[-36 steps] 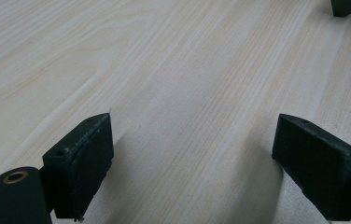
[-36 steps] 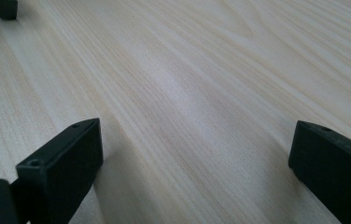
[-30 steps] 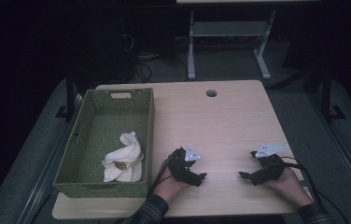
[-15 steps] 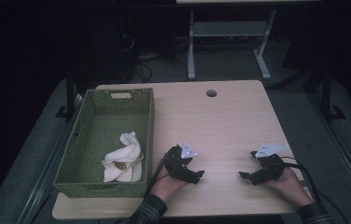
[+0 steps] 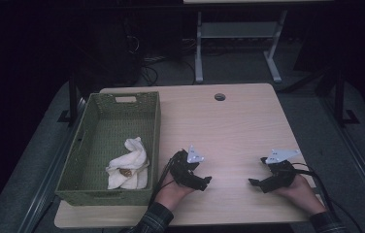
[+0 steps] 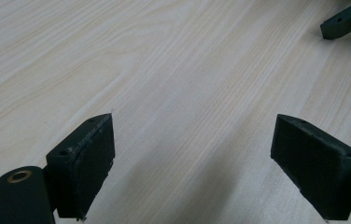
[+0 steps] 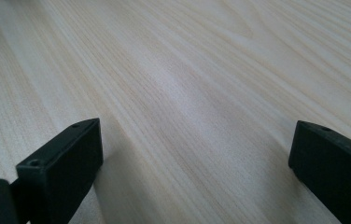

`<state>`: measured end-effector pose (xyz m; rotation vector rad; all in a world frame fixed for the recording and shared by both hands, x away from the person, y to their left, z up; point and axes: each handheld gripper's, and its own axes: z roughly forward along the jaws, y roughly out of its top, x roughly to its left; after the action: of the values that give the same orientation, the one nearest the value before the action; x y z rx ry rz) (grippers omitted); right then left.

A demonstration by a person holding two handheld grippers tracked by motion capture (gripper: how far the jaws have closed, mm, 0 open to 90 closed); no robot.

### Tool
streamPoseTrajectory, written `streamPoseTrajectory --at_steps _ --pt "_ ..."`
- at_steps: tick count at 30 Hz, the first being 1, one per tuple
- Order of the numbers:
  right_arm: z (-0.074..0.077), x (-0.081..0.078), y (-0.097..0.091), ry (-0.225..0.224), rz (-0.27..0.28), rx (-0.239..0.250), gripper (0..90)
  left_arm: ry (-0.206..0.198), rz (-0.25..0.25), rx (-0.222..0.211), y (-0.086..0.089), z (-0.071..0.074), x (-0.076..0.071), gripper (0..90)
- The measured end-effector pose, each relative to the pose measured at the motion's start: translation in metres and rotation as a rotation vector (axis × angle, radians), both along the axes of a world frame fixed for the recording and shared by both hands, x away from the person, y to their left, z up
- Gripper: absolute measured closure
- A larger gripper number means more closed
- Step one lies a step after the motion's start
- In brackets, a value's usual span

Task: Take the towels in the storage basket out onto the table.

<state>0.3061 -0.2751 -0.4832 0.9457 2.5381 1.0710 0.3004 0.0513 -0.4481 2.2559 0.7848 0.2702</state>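
Note:
A green woven basket (image 5: 154, 121) stands on the left part of the light wooden table (image 5: 229, 126). Inside it lies a crumpled white cloth (image 5: 129, 162) with a small brown thing on it. My left gripper (image 5: 205, 180) rests low on the table just right of the basket, near the front edge, pointing right; its jaws are wide apart over bare wood (image 6: 192, 154). My right gripper (image 5: 254, 182) sits at the front right, pointing left toward the other, open with nothing between its jaws (image 7: 192, 163). A jaw of the right gripper (image 6: 346, 21) shows at the top right of the left gripper view.
A round cable hole (image 5: 220, 97) sits near the table's far edge. Beyond the table stands a grey metal frame (image 5: 234, 34) on a dark floor with cables. Dark rails run along both sides of the table.
The left gripper has shifted slightly and turned a little; the right gripper has stayed where it was.

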Motion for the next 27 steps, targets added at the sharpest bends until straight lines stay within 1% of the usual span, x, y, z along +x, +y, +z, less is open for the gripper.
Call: streamPoseTrajectory --at_steps 1,2,3,6,8,9,13,14,15,17,18,22,24,27 --pt "0.0 0.0 0.0 0.0 -0.001 0.0 2.7 -0.005 0.0 0.004 0.0 0.001 0.0 13.1" --pt "0.0 0.0 0.0 0.0 0.0 0.0 2.7 -0.002 0.003 0.006 0.001 0.003 0.0 13.1" --pt "0.0 0.0 0.0 0.0 -0.001 0.0 2.7 -0.005 0.008 0.003 0.002 0.006 -0.001 13.1" --pt "0.0 0.0 0.0 0.0 0.0 0.0 2.7 -0.006 0.014 -0.004 0.002 0.009 -0.001 13.1" --pt "0.0 0.0 0.0 0.0 0.0 0.0 2.7 -0.012 0.013 0.002 0.003 0.012 -0.001 13.1" --pt "0.0 0.0 0.0 0.0 0.0 0.0 2.7 -0.013 0.018 -0.009 0.004 0.014 -0.001 13.1" --pt "0.0 0.0 0.0 0.0 0.0 0.0 2.7 -0.01 0.016 -0.025 0.005 0.017 -0.001 13.1" --pt "0.0 0.0 0.0 0.0 0.001 0.0 2.7 0.004 0.015 -0.036 0.006 0.019 0.0 13.1" --pt "0.0 0.0 0.0 0.0 0.001 0.0 2.7 0.004 0.015 -0.036 0.006 0.019 0.0 13.1" --pt "0.0 0.0 0.0 0.0 0.002 0.0 2.6 0.011 0.014 -0.051 0.006 0.022 0.0 13.1" --pt "0.0 0.0 0.0 0.001 0.005 0.0 2.6 0.013 0.011 -0.067 0.007 0.026 0.001 13.1" --pt "0.0 0.0 0.0 0.002 0.005 0.0 2.6 0.015 0.007 -0.066 0.007 0.029 0.002 13.1" --pt "0.0 0.0 0.0 0.001 0.005 0.0 2.6 0.018 0.003 -0.077 0.007 0.031 0.002 13.1" --pt "0.0 0.0 0.0 0.001 0.005 0.0 2.6 0.026 -0.007 -0.08 0.007 0.036 0.003 13.1"
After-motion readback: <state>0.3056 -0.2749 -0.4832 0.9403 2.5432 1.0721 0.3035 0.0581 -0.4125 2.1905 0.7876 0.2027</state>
